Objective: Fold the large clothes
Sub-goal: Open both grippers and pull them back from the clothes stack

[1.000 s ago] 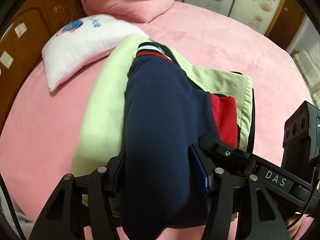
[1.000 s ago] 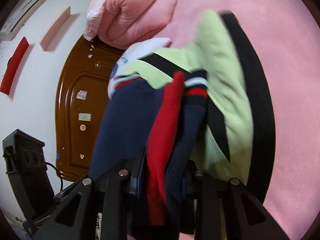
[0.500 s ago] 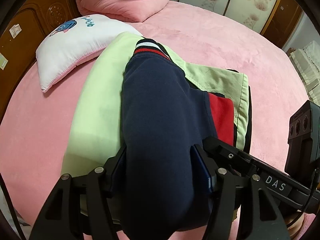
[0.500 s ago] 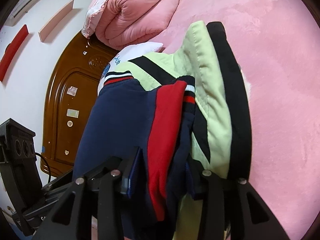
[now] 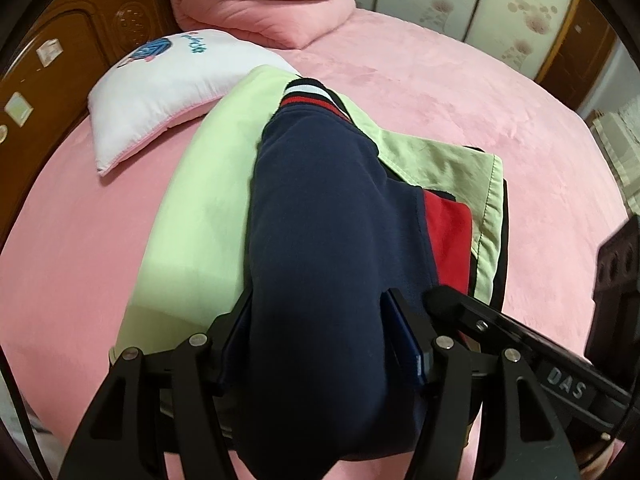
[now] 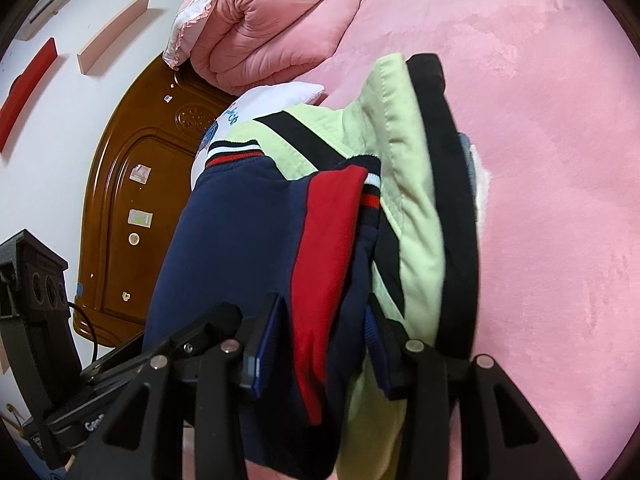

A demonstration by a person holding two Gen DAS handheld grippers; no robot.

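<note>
We see left gripper (image 5: 320, 344) clamping navy garment (image 5: 320, 216); right gripper (image 6: 320, 336), jaws just opening, around its red panel (image 6: 324, 240). Only right view shows wall shelves (image 6: 112, 36).

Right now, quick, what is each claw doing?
Left gripper: closed on the thick fold of the navy blue fleece jacket.
Right gripper: jaws have just been opening, with the jacket's navy and red edge between them; grip cannot be told.
</note>
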